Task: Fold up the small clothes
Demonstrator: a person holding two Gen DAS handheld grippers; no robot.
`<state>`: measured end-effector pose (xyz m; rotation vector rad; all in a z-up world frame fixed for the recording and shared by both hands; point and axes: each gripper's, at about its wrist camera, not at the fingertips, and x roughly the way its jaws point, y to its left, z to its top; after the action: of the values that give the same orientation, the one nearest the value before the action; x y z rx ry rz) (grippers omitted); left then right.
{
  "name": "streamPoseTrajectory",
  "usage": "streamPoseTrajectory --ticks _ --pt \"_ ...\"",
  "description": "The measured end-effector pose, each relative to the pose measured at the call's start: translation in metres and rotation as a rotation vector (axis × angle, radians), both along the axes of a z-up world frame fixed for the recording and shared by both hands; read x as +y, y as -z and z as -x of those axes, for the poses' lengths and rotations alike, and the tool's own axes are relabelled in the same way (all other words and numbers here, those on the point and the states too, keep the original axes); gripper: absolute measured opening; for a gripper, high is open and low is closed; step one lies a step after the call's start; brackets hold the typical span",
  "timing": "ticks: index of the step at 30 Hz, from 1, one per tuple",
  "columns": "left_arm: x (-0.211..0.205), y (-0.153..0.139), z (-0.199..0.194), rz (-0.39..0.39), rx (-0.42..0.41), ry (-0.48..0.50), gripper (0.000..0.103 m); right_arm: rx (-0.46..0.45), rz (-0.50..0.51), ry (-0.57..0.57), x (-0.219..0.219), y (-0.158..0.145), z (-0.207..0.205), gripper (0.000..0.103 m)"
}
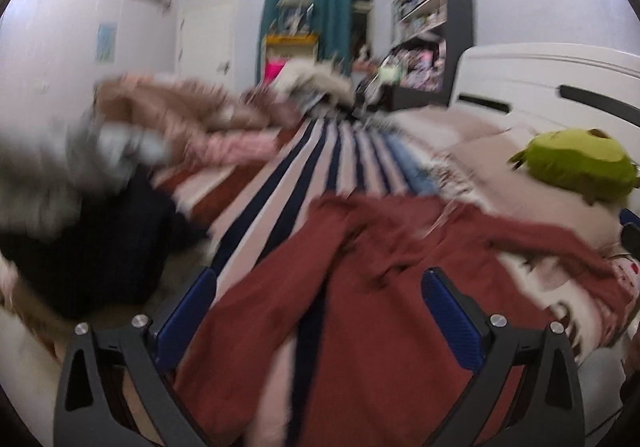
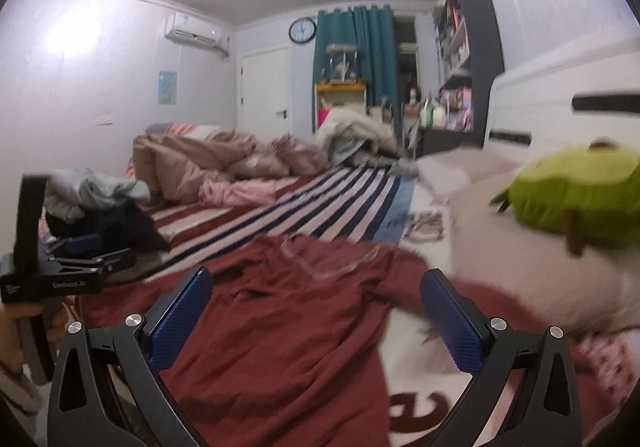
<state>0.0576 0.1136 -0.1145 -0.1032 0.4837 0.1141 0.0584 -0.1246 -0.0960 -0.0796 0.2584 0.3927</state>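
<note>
A dark red long-sleeved garment (image 1: 360, 287) lies spread and wrinkled on the striped bedspread (image 1: 304, 167); it also shows in the right wrist view (image 2: 288, 311). My left gripper (image 1: 320, 287) is open just above the garment, empty. My right gripper (image 2: 318, 287) is open above the garment's upper part, empty. The left gripper's body (image 2: 60, 267) shows at the left edge of the right wrist view, held by a hand.
A pile of dark and grey clothes (image 2: 96, 203) lies to the left. Crumpled beige and pink bedding (image 2: 224, 163) lies further up the bed. A green plush toy (image 2: 576, 195) rests on a pillow (image 2: 500, 247) at the right, by the white headboard (image 2: 560, 95).
</note>
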Motion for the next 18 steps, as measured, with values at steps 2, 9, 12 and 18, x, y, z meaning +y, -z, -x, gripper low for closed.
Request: streamPoseTrajectory --ticks 2,9,12,18 --pt "0.024 0.022 0.0 0.039 0.057 -0.026 0.089 0.046 -0.011 -0.004 0.001 0.015 -0.009 0.103" --pt "0.068 0.074 -0.002 0.084 0.177 -0.067 0.078 0.128 -0.009 -0.008 0.028 0.033 -0.025 0.103" --pt "0.085 0.089 -0.004 0.122 0.207 -0.056 0.069 0.127 0.009 -0.002 0.044 0.032 -0.024 0.103" --pt "0.094 0.101 -0.004 0.15 0.252 -0.032 0.023 0.131 0.011 0.015 0.066 0.025 -0.021 0.103"
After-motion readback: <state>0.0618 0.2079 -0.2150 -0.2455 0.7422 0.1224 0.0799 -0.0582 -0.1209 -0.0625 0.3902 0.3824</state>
